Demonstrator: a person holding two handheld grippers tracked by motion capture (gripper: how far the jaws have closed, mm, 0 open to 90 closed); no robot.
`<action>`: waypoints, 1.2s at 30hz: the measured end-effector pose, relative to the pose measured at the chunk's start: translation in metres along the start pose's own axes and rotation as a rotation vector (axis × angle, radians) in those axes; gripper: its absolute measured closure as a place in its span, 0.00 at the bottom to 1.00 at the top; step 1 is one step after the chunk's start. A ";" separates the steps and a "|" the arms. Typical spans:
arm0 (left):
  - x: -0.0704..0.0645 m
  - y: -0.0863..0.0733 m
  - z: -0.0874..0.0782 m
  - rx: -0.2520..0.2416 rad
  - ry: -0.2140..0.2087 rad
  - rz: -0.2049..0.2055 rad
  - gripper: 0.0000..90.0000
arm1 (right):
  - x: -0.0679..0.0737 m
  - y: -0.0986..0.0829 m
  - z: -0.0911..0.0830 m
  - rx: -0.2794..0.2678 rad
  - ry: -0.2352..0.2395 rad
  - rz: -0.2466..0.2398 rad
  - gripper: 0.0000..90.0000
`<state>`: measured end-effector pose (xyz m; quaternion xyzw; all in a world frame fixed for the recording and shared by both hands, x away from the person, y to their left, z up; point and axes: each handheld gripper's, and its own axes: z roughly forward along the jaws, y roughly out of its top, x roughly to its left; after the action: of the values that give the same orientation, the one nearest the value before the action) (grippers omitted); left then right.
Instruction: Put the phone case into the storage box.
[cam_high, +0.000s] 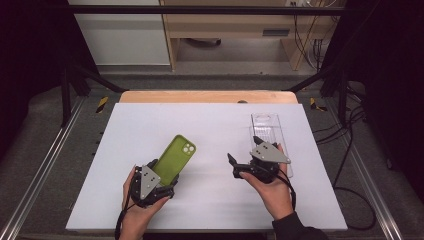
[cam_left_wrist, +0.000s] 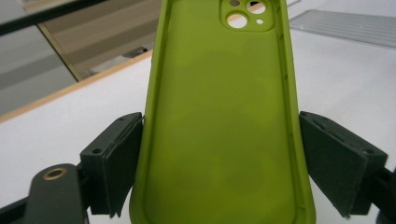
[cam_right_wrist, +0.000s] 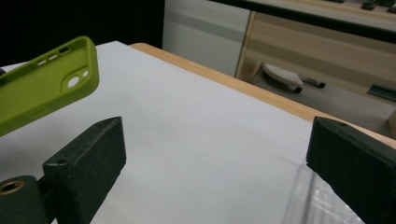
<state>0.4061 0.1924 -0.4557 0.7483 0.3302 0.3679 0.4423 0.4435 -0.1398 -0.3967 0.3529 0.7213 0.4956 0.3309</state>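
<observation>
Over on the left, the left tongs (cam_high: 161, 186) have the green phone case (cam_high: 174, 159) pinched across its lower end, jaws closed in against both long edges, the camera-cutout end raised off the white tabletop (cam_high: 210, 135) and pointing away from the person. In the left gripper view the case (cam_left_wrist: 224, 121) sits open side up between the pads, and the soft rim looks slightly squeezed, though that is hard to judge here. Moving right, the right tongs (cam_high: 239, 167) are spread wide with nothing between them, hovering just beside the clear plastic package (cam_high: 270, 134) lying flat near the right edge. The risk: with only the sides gripped, the flexible case could buckle or slip out if tilted further.
</observation>
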 end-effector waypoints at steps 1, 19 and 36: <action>0.000 0.000 0.000 -0.003 0.005 0.003 0.18 | 0.002 0.002 0.005 0.011 0.014 0.000 0.06; -0.014 0.012 -0.012 -0.073 0.059 0.062 0.18 | 0.042 0.029 0.035 0.024 0.191 0.007 0.08; -0.018 0.015 -0.015 -0.098 0.066 0.082 0.18 | 0.049 0.036 0.043 -0.007 0.268 0.105 0.24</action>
<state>0.3863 0.1777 -0.4414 0.7261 0.2954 0.4258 0.4519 0.4589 -0.0685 -0.3815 0.3195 0.7380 0.5574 0.2063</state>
